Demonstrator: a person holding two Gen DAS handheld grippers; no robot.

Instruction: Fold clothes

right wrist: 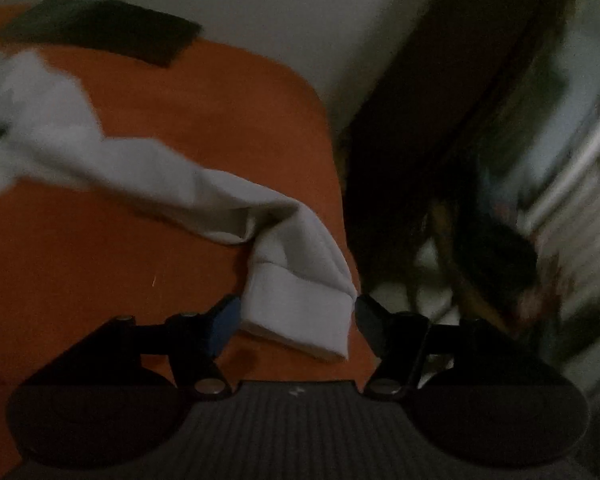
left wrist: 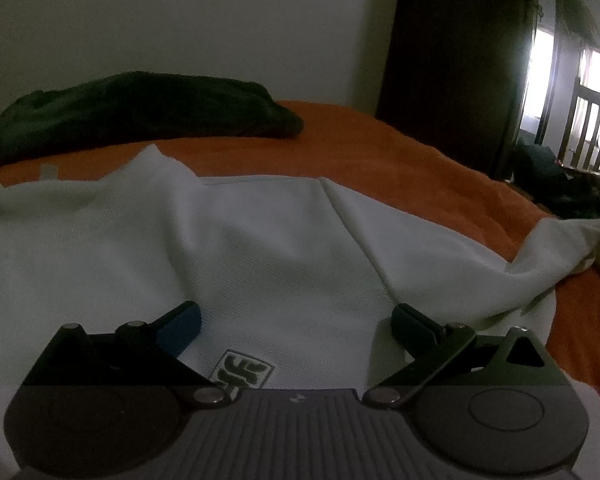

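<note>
A white sweatshirt (left wrist: pixel 260 240) lies spread on an orange bed cover (left wrist: pixel 380 148), a small dark logo patch (left wrist: pixel 242 372) showing near the camera. My left gripper (left wrist: pixel 298 324) hovers just over its chest, jaws wide apart and nothing between them. One long sleeve (left wrist: pixel 460 264) runs off to the right toward the bed's edge. In the right wrist view, which is blurred, that sleeve's cuff (right wrist: pixel 300 312) lies between the fingers of my right gripper (right wrist: pixel 296 322). The pads stand at either side of the cuff without squeezing it.
A dark green folded garment (left wrist: pixel 140 108) rests at the far side of the bed by the white wall. The bed's right edge (right wrist: pixel 334 152) drops to the floor. Beyond it stand dark furniture (left wrist: pixel 452 60), a dark bundle (left wrist: pixel 560 184) and a bright window with railing (left wrist: pixel 592 128).
</note>
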